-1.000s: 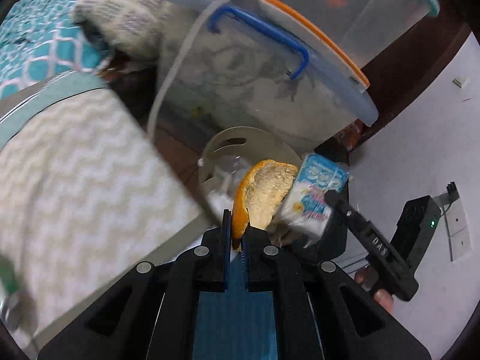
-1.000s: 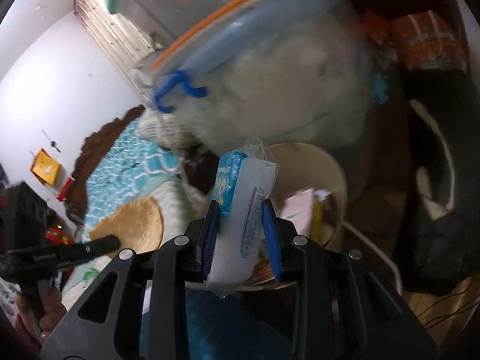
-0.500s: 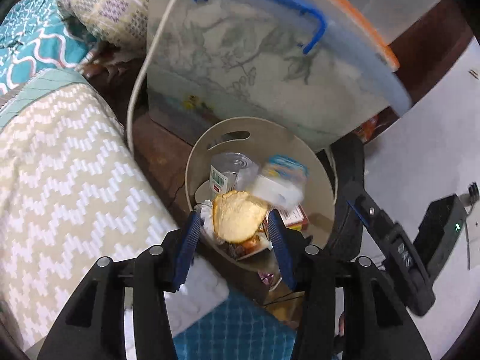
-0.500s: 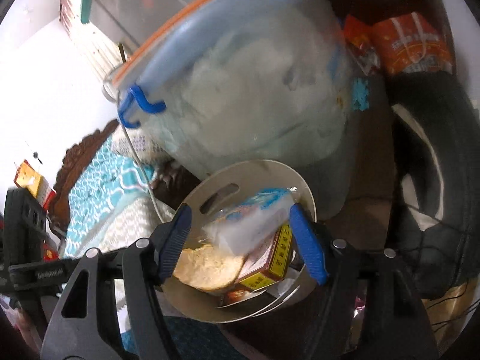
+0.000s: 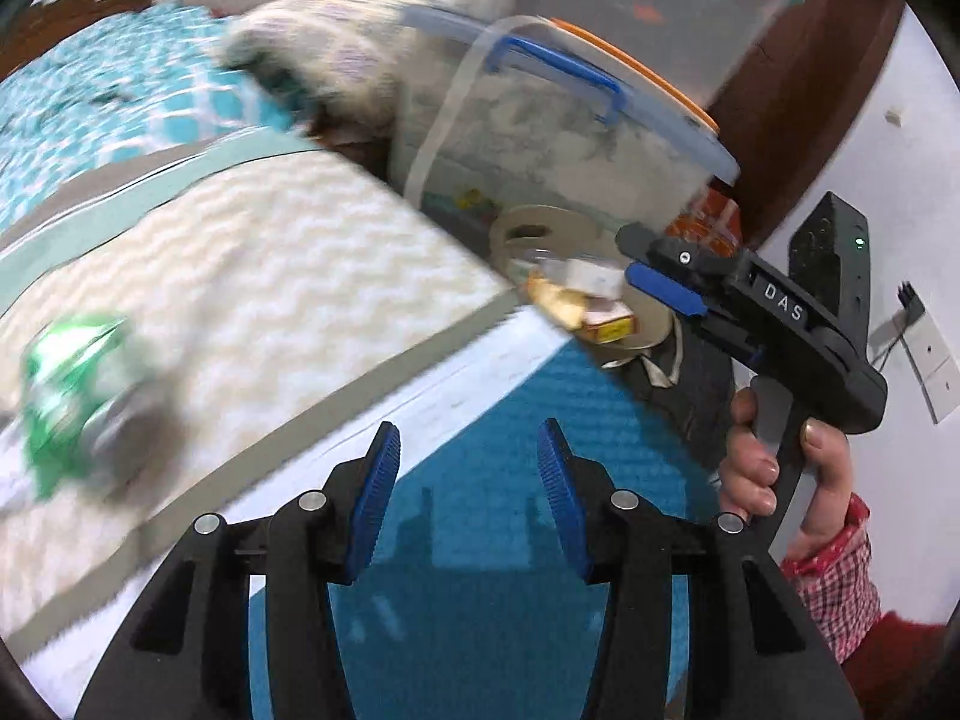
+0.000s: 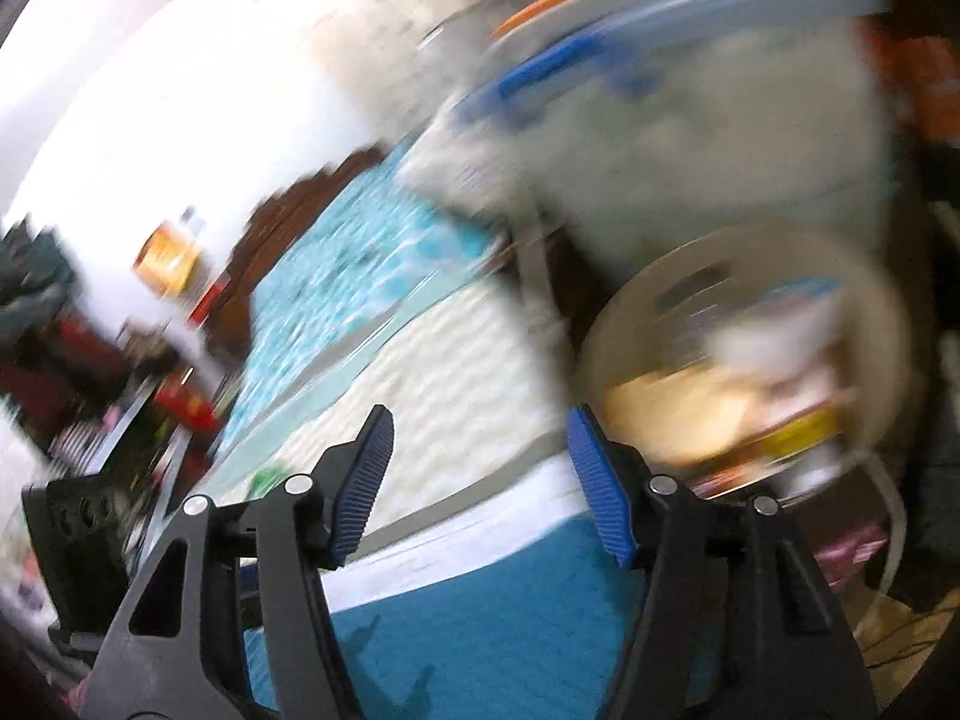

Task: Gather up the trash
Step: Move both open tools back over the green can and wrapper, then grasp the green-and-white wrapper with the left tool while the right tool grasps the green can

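A round beige trash bin (image 5: 540,228) stands beside the bed, blurred in the right wrist view (image 6: 888,312). In it lie an orange peel (image 5: 555,300), a white packet (image 5: 585,273) and a yellow box (image 5: 612,327). My left gripper (image 5: 468,450) is open with nothing between its pads, over the teal edge of the bed. My right gripper (image 6: 480,438) is open too, its jaws closing a little on nothing. From the left wrist view the right gripper (image 5: 642,264) hangs just right of the bin. A blurred green wrapper (image 5: 72,384) lies on the blanket.
A clear storage box (image 5: 570,138) with a blue handle and an orange-edged lid stands right behind the bin. The bed's chevron blanket (image 5: 240,276) fills the left, with a patterned pillow (image 5: 336,42) behind it. A hand (image 5: 750,468) holds the right gripper near a white wall.
The left gripper let go of the orange peel and the right one of the white packet; both now lie in the bin. Both grippers opened and drew back over the bed.
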`<state>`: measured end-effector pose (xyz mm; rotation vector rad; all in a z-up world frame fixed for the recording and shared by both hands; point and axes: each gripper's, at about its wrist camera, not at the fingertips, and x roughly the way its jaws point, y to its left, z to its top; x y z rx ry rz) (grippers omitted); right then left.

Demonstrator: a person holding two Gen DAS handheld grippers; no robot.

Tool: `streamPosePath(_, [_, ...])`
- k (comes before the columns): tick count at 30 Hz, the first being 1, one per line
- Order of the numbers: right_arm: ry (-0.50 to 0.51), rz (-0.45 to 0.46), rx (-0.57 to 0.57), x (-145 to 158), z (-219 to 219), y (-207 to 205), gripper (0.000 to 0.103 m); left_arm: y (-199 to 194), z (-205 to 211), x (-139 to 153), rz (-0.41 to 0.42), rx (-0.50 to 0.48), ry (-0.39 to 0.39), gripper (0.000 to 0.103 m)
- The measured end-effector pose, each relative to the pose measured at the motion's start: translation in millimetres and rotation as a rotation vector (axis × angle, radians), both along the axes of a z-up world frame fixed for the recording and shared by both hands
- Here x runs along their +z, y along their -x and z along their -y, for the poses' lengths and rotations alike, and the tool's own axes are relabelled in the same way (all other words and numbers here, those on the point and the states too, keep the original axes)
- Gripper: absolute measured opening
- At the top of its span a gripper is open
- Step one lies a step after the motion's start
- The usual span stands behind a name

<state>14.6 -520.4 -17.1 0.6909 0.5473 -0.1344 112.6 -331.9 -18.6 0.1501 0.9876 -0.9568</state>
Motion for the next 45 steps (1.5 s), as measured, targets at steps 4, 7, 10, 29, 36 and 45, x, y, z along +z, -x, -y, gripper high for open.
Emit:
streamPosePath(4, [-0.066, -0.030, 0.180, -11.2, -55.1, -45.6, 0.057, -14.8, -81.8, -4.6, -0.014, 0.156, 0.003, 0.045])
streamPosePath(7, [-0.108, -0.045, 0.285, -20.3, -97.5, -79.7, 0.056, -36.1, -147.0, -11.5, -0.041, 0.303, 0.002, 0.045])
streamPosePath(10, [-0.120, -0.056, 0.331, -26.4, -127.1, -105.6, 0.057, -63.0, -203.6, -17.8, -0.050, 0.463, -0.014, 0.050])
streamPosePath(29, [-0.134, -0.154, 0.404, -72.0, -180.5, -198.4, 0.058, -146.9, -199.6, -55.4, -0.100, 0.530, -0.058, 0.019])
streamPosePath(36, [-0.071, -0.171, 0.510, -68.1, -204.9, -197.6, 0.055, -124.8, -184.2, -55.6, -0.139, 0.489, 0.017, 0.006])
streamPosePath(45, [-0.130, -0.120, 0.441, -50.0, -190.5, -154.3, 0.052, -84.6, -215.3, -25.2, -0.143, 0.479, 0.121, 0.006])
